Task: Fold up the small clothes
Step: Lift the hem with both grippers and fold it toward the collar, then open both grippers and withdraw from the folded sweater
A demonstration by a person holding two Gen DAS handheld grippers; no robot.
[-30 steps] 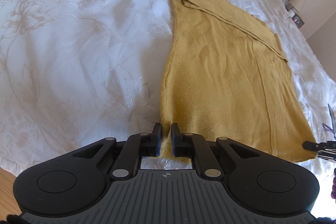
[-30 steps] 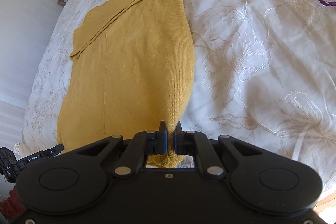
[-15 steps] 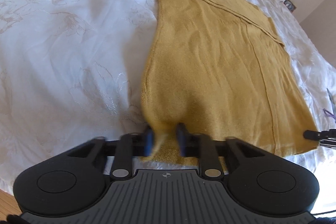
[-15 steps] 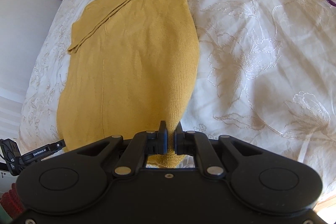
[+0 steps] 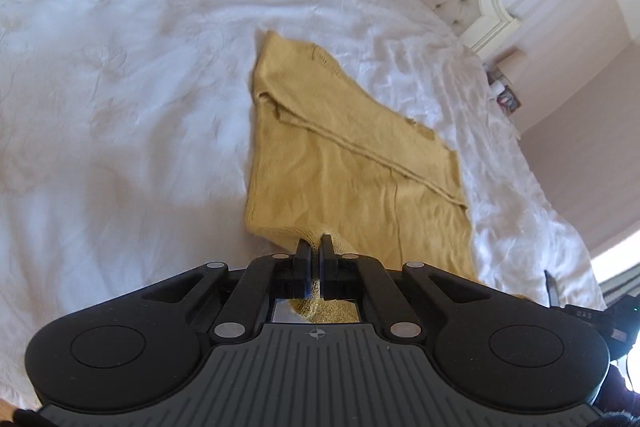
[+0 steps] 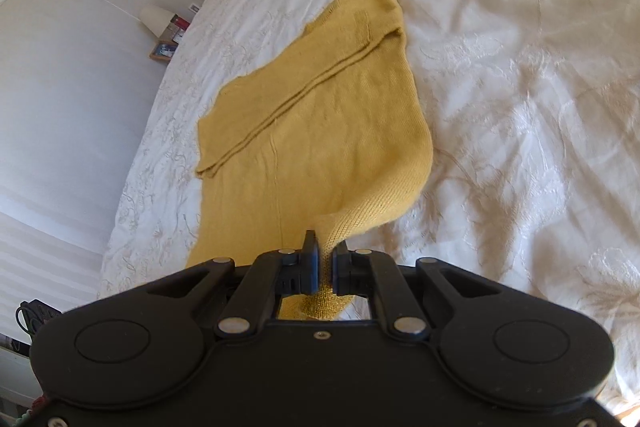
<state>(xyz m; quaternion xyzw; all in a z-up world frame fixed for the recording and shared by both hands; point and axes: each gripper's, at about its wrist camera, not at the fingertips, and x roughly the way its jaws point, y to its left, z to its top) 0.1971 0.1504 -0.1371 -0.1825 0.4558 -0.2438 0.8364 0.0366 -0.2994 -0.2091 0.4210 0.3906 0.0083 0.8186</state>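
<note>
Bed point(image 5: 120, 75): white embroidered cover, tufted headboard at the far end; carries the garment.
Garment point(image 5: 352, 163): mustard knit top, laid flat on the bed, one sleeve folded diagonally across the body; long axis runs straight away from both grippers toward the headboard.
Near hem: raised off the cover at its two corners, each corner pinched by one gripper; the far collar end lies on the bed.
Left gripper point(image 5: 315, 247): jaws closed tight on the hem corner at the garment's left edge, knit bunched between the fingers and showing through the gap behind them.
Right gripper point(image 6: 324, 254): jaws pressed together on the hem corner at the garment's right edge point(image 6: 360, 147), a tongue of knit rising into them.
Governing relation: the whole unfolded body lies ahead of the fingers, so the fold likely calls for carrying the hem forward along that axis toward the collar.
Nearer hand: neither; both sit level at the hem.
</note>
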